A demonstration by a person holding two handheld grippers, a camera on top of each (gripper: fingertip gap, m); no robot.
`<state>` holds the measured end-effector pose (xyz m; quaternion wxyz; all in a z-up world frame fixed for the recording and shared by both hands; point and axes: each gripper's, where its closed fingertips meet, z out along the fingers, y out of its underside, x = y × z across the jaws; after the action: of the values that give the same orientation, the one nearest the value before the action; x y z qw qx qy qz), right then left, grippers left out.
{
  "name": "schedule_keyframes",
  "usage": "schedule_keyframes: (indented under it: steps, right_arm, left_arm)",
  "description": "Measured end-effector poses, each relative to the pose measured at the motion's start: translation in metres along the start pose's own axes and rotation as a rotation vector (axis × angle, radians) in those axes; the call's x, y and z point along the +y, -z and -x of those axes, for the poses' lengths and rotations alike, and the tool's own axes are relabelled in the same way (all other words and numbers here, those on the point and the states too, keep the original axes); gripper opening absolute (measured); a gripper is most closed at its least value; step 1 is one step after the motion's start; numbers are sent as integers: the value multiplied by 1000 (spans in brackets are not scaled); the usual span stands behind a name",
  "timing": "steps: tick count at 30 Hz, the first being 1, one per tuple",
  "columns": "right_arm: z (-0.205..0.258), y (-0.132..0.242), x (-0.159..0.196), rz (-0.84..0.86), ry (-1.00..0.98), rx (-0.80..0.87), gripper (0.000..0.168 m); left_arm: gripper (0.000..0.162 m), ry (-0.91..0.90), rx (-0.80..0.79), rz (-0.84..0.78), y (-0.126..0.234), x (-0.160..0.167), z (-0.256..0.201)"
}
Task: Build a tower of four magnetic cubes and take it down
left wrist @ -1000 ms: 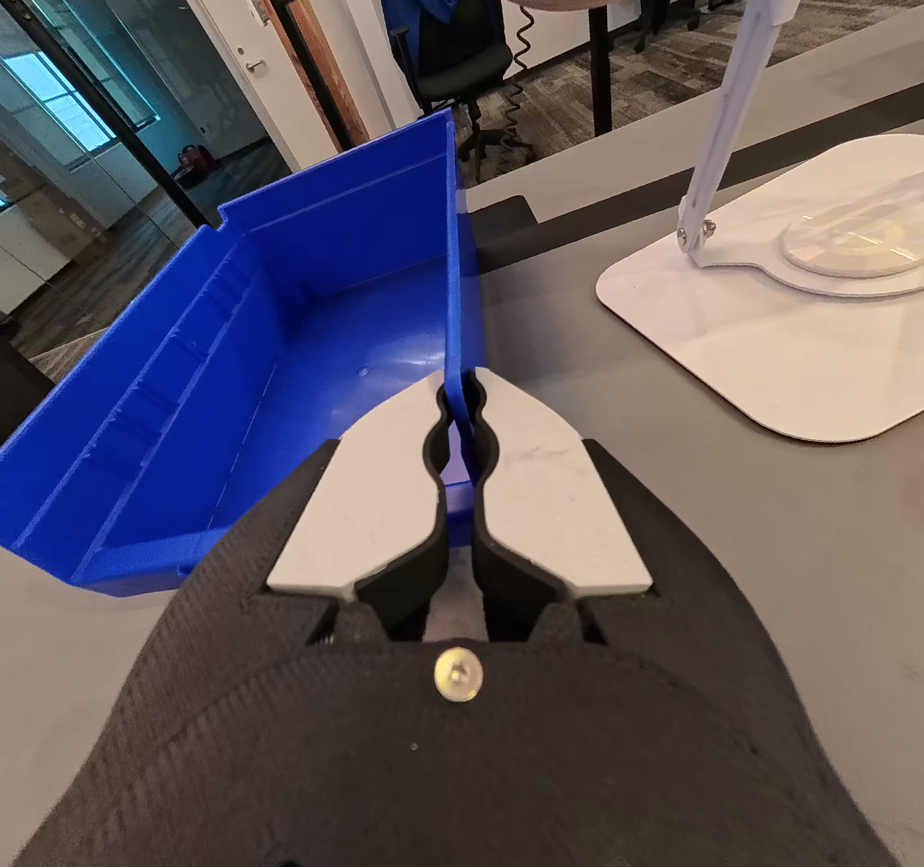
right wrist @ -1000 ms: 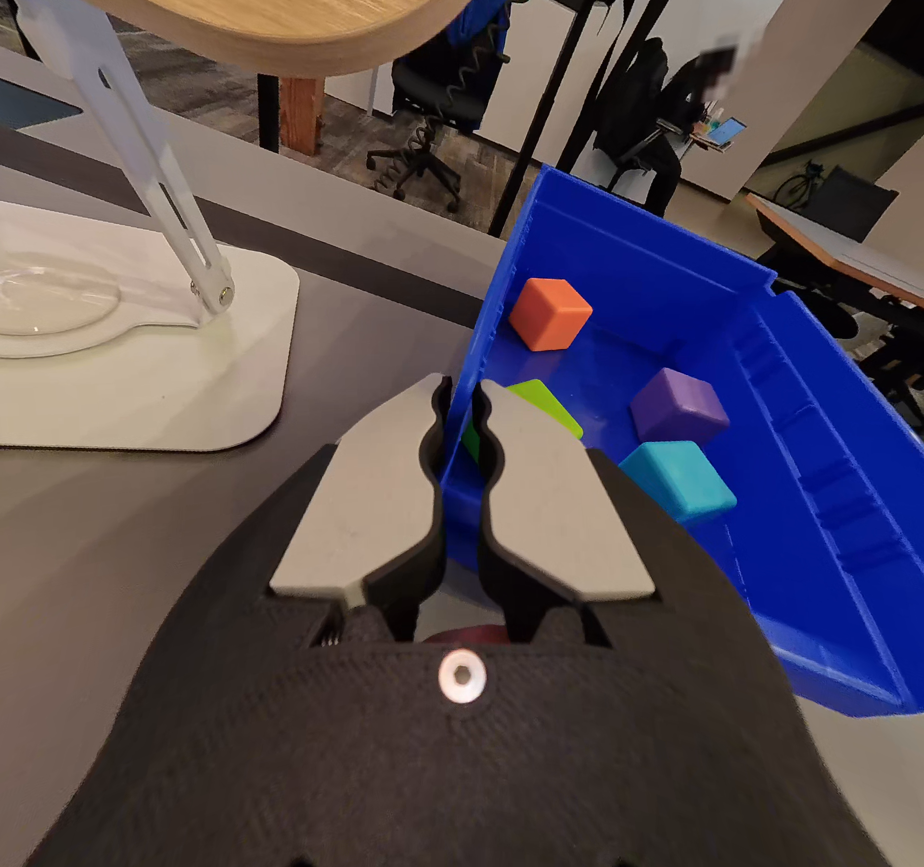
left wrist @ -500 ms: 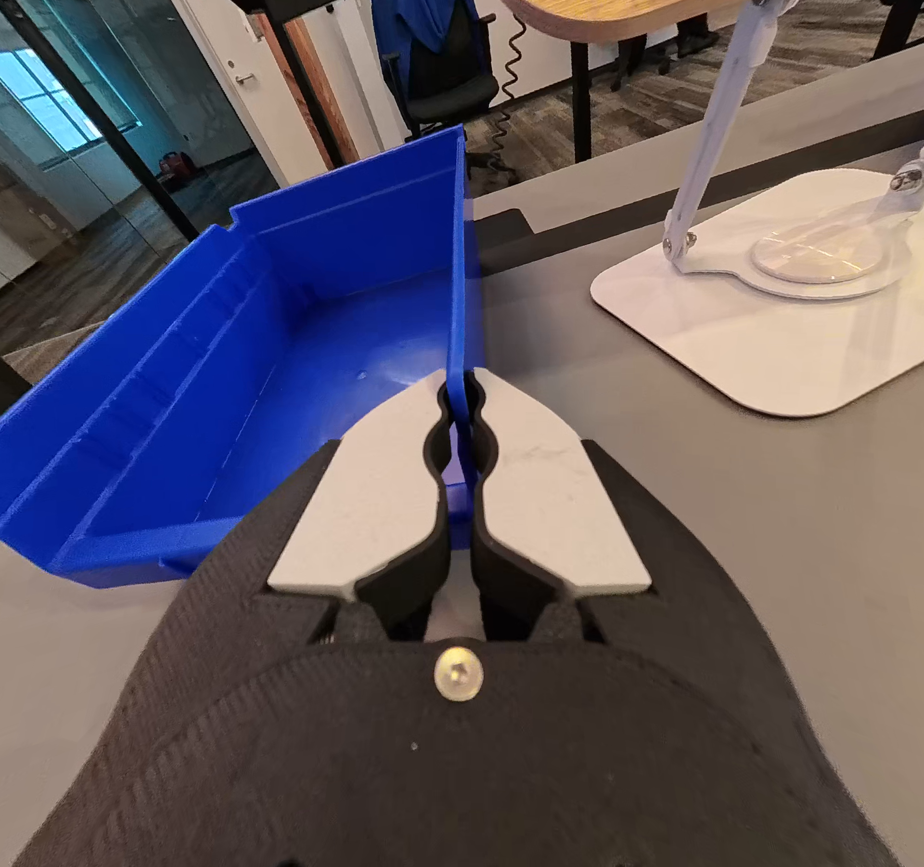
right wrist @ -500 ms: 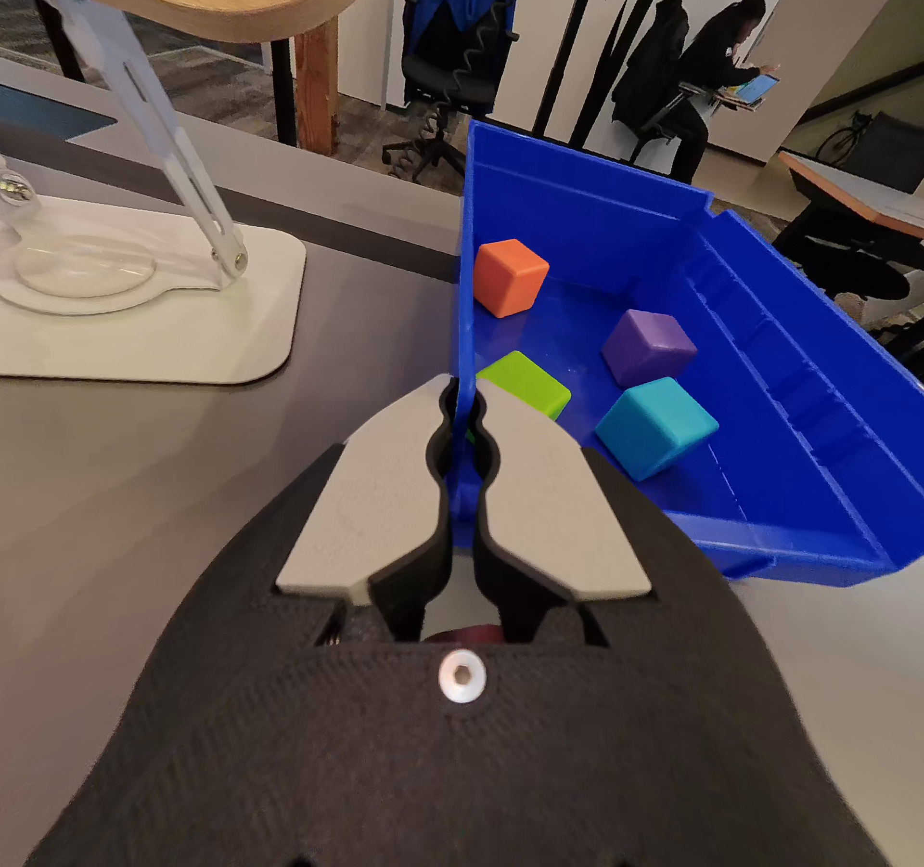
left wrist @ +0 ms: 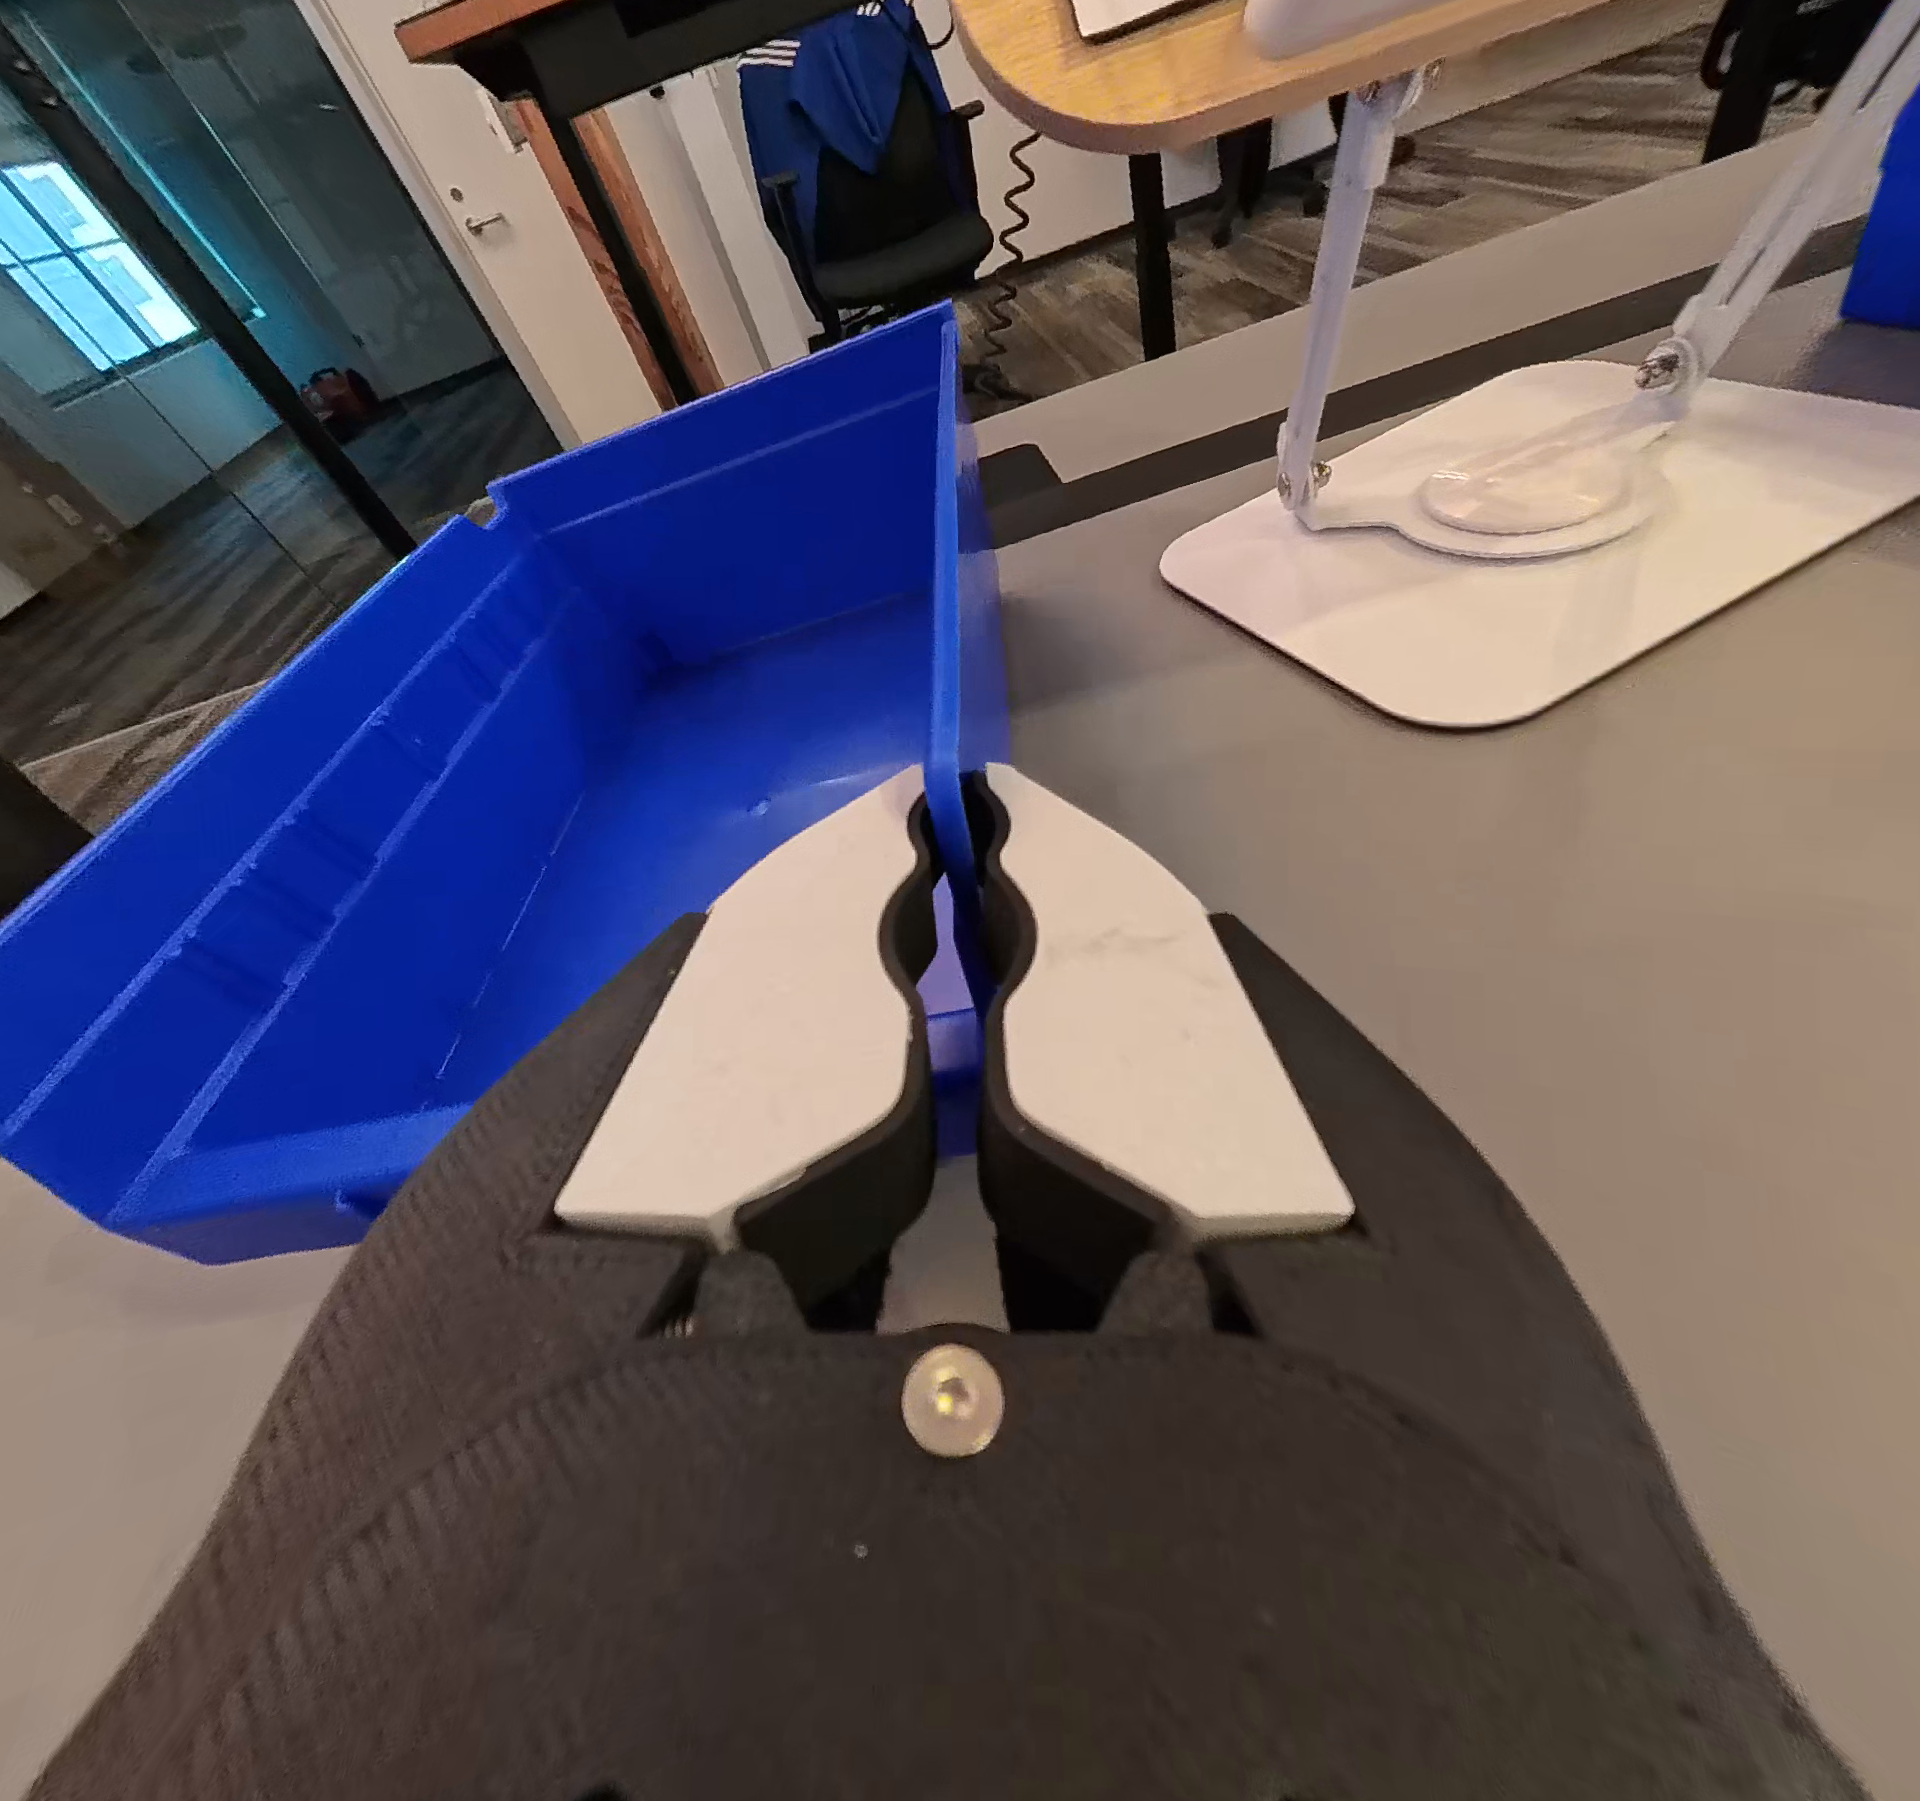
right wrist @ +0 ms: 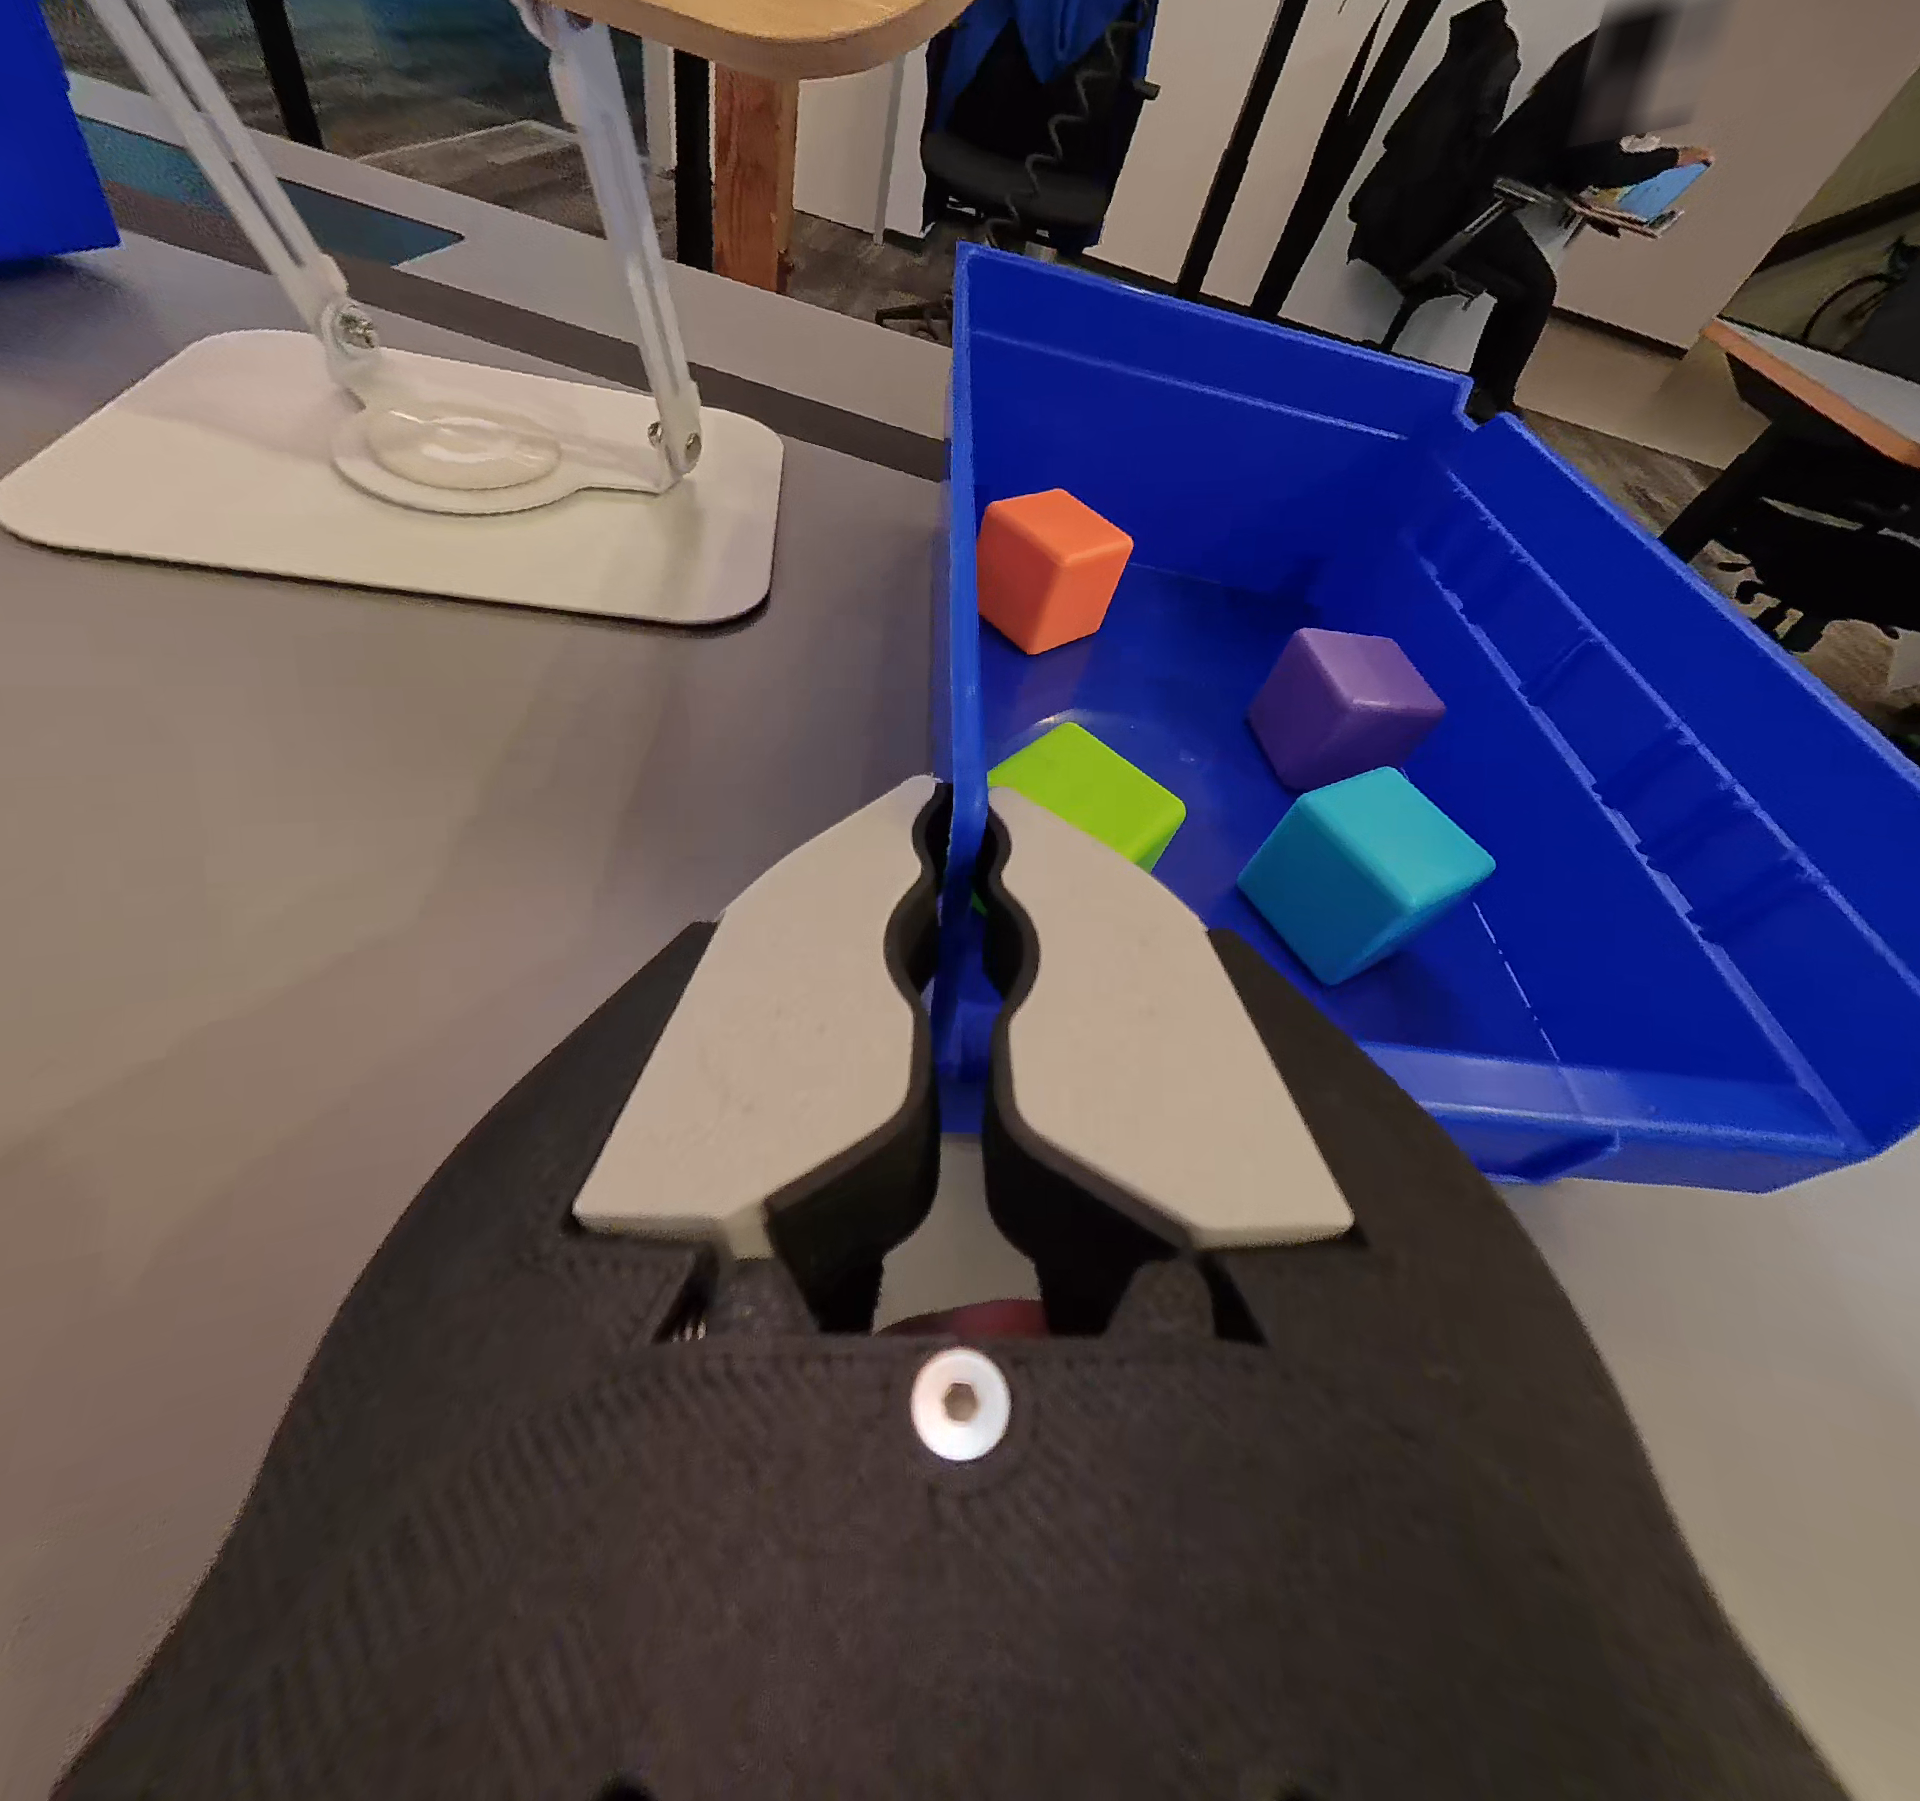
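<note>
On the grey bench point(right wrist: 312, 816), the left gripper point(left wrist: 954, 795) is clamped on the side wall of an empty blue bin point(left wrist: 727, 525) while the right gripper point(right wrist: 961, 801) pinches the wall of a second blue bin point(right wrist: 1195, 421) (holding orange point(right wrist: 1051, 569), green point(right wrist: 1091, 790), purple point(right wrist: 1342, 704) and teal point(right wrist: 1361, 868) cubes, all lying apart).

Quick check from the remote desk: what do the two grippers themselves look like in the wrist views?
They look alike. The left gripper and the right gripper each have a broad black ribbed body, one silver screw at its centre, and two fingers with flat pale grey tops and wavy black inner pads. No cables, markings or sleeves show.
</note>
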<state>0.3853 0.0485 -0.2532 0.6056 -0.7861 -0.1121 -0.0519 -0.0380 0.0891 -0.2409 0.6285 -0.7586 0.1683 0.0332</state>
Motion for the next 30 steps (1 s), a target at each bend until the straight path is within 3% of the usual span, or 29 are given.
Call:
schedule_keyframes:
  steps: [12,30]
  right_arm:
    - [32,68,11,-13,-32,-83,4]
    - [119,161,17,-36,-42,-300,4]
  left_arm:
    - [3,-3,9,-31,61,11,-5]
    - [4,-63,-80,-18,161,44,20]
